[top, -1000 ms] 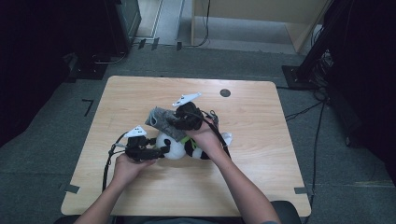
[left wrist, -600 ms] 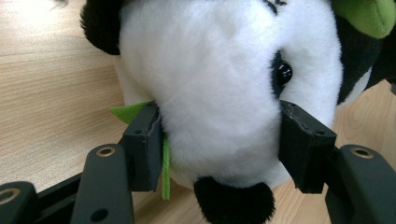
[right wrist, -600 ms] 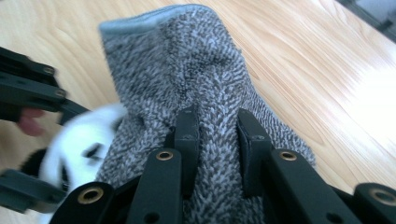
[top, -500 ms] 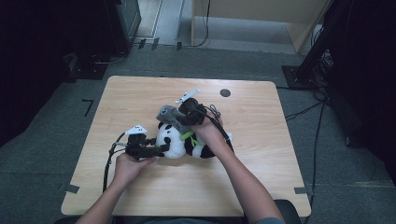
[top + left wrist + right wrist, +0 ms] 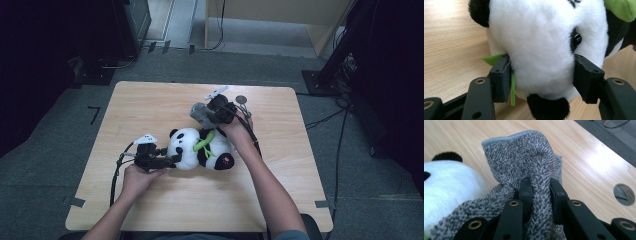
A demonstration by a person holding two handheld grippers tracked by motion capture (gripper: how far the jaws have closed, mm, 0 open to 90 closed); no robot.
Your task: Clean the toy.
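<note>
From the high view, we are steadying the panda (image 5: 197, 148) mid-table with the left gripper (image 5: 172, 159) while the right gripper (image 5: 212, 114) lifts the grey cloth (image 5: 201, 113) just beyond it. In the left gripper view, half-open jaws, just closing, are clamping the panda's head (image 5: 541, 45). In the right gripper view, nearly closed jaws are pinching the cloth; next, we judge, comes wiping the toy.

Grey cloth (image 5: 202, 114) now lifted farther from panda (image 5: 200, 148).

No legible text, seemingly
</note>
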